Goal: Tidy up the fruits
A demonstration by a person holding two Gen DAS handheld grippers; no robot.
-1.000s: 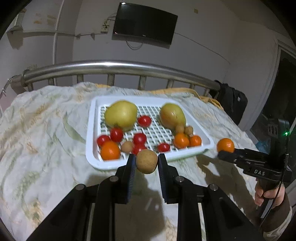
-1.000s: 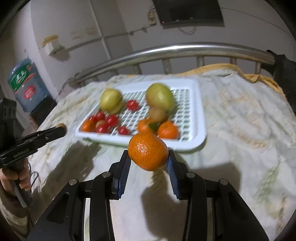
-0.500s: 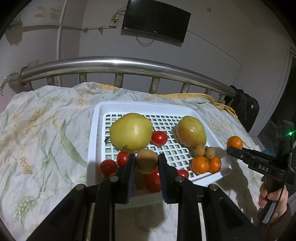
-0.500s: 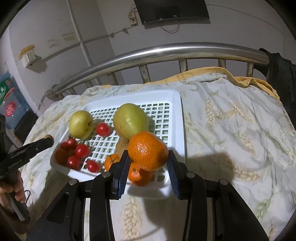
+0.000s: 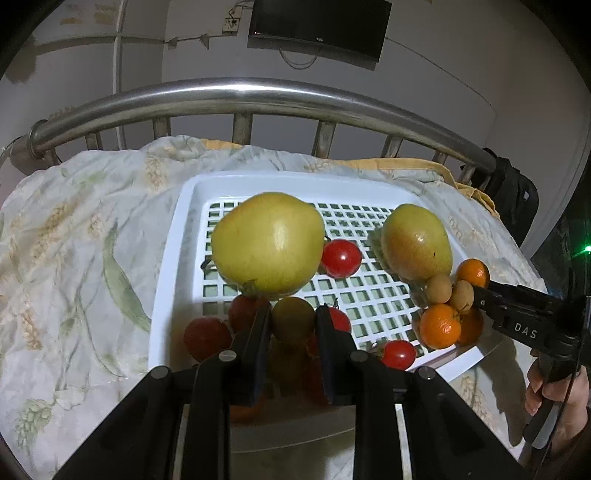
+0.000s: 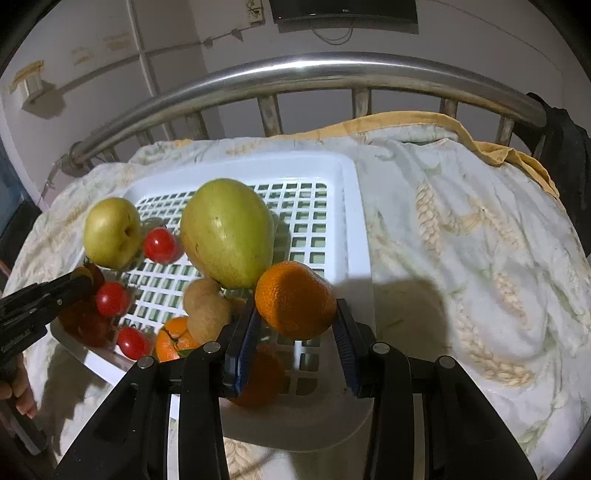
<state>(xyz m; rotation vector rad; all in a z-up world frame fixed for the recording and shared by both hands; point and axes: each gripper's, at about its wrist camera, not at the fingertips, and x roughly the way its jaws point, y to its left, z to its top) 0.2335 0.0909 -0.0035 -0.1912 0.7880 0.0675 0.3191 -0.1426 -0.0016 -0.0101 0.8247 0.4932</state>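
A white slotted tray [image 5: 173,236] [image 6: 351,221] lies on the bed, holding two large yellow-green fruits [image 5: 267,240] [image 5: 415,242], red tomatoes [image 5: 340,257], oranges [image 5: 439,325] and small brown fruits [image 5: 439,288]. My left gripper [image 5: 292,323] is shut on a small brown-green round fruit [image 5: 292,320], held over the tray's near left part. My right gripper [image 6: 295,308] is shut on an orange [image 6: 295,304], held over the tray's near right corner; it also shows in the left wrist view [image 5: 474,273].
A floral bedsheet [image 5: 74,258] [image 6: 480,240] covers the bed. A steel headboard rail [image 5: 240,92] runs behind the tray. A dark bag [image 5: 517,199] hangs at the right end of the rail. A TV [image 5: 314,27] hangs on the wall.
Both grippers have moved forward with their fruits, from the bedsheet in front of the tray to over the tray's near part.
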